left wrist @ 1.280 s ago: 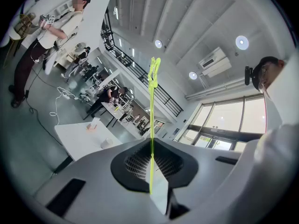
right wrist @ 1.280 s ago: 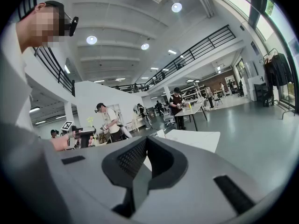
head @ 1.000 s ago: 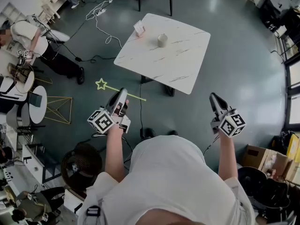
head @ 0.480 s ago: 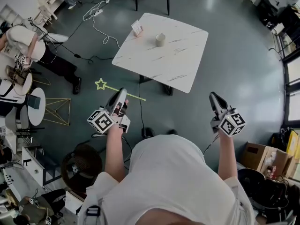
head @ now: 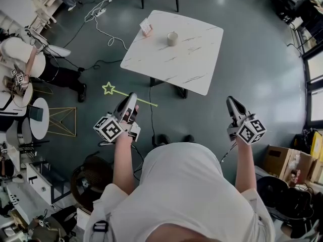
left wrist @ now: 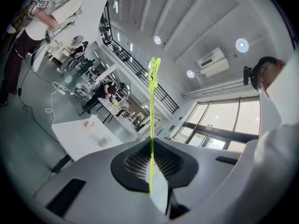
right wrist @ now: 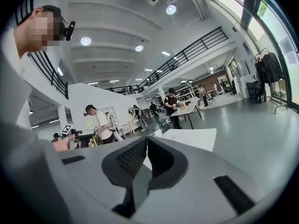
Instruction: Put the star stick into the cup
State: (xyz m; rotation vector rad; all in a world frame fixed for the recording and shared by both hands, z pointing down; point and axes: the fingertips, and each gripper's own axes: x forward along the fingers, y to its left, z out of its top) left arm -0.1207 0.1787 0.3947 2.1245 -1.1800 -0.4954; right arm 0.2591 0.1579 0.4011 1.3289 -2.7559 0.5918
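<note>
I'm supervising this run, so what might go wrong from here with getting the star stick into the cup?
The star stick is thin and long, pinched crosswise in the left hand-held gripper; it may pivot or slip. The cup is small on the table; a poke might tip it. A cable lies on the floor toward the table: a trip hazard.

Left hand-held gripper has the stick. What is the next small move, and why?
Probably step forward and carry the star stick toward the cup. The left hand-held gripper is shut on the stick over open floor, while the cup stands on the table well ahead, likely out of reach from here.
</note>
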